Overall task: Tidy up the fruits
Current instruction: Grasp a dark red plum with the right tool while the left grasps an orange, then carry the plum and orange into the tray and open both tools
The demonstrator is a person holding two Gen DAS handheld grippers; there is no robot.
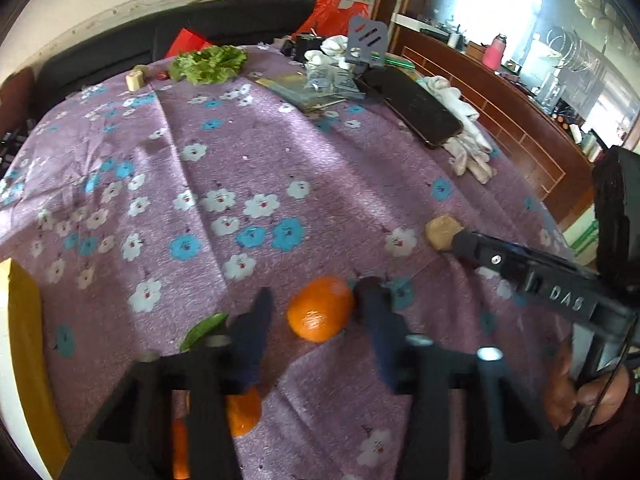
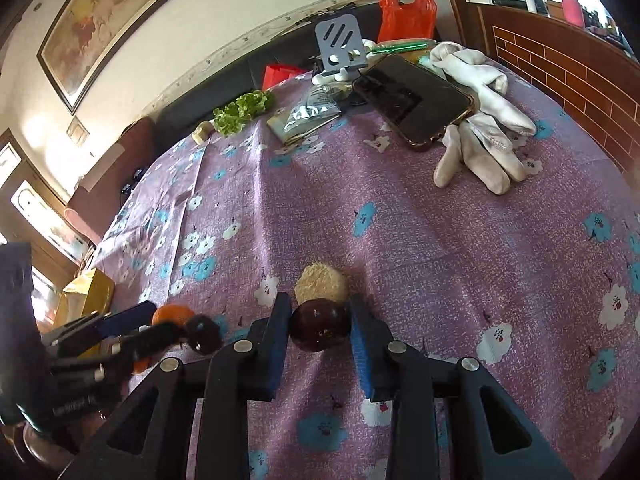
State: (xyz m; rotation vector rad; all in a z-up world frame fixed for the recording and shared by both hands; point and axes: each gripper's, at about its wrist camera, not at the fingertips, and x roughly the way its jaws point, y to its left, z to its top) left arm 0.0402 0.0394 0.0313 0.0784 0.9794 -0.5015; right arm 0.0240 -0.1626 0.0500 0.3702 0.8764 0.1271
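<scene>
My right claw [image 2: 320, 322] pinches the dark plum [image 2: 319, 329]; left claw [image 1: 314, 312] gapes around the orange [image 1: 320, 309] (round fruit rolls off).

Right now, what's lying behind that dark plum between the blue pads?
Right behind the plum sits a pale, rough-skinned round fruit on the floral cloth. Its near lower edge is hidden by the plum.

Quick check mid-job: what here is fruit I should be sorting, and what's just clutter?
Job:
orange, between the left gripper fingers
dark plum, between the right gripper fingers
second orange
tan round fruit

Clutter:
phone
socks
lettuce
phone stand
red bag
</scene>
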